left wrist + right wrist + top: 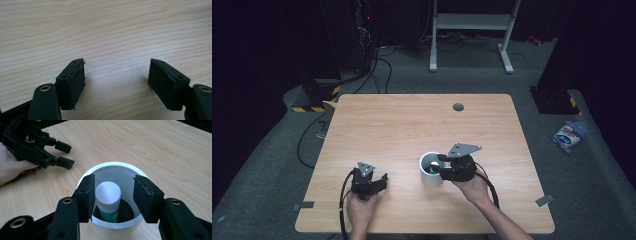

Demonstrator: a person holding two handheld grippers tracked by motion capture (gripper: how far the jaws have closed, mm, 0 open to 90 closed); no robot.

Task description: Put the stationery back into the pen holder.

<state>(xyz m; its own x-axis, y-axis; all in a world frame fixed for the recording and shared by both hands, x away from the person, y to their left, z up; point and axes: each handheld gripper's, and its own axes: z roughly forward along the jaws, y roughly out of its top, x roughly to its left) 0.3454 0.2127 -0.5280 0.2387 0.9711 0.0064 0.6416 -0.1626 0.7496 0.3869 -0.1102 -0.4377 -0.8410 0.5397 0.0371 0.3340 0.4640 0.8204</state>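
High view: right hand-held gripper (443, 165) sits over the rim of a white cup (430, 170) on the table (412, 125), jaws pointing left-and-down into the cup mouth. Right hand (472, 187) comes up from below w/ the forearm angled in from the bottom right, grey plate on top tilted up. Left hand-held gripper (382, 181) rests low on the table, well to the left of the cup, left hand (362, 202) under it, jaws pointing right toward the cup.

Left gripper view: jaws stand wide apart, nothing btwn them, just bare wood grain ahead. Idle, parked.

Right gripper view: a white-capped tube w/ green label (108, 201) stands upright inside the cup (112, 168), directly btwn the jaws but touching neither pad – left pad just beside the cap, right pad w/ a clear gap. So jaws apart, tube let go; looks like the drop-in is done and release is the step in hand. To do it well, imo: open a bit more so no pad drags the cap, lift straight up out of the rim, don't swing sideways or the cup tips. Left hand-held gripper (63, 155) shows far off at upper left, jaws parted
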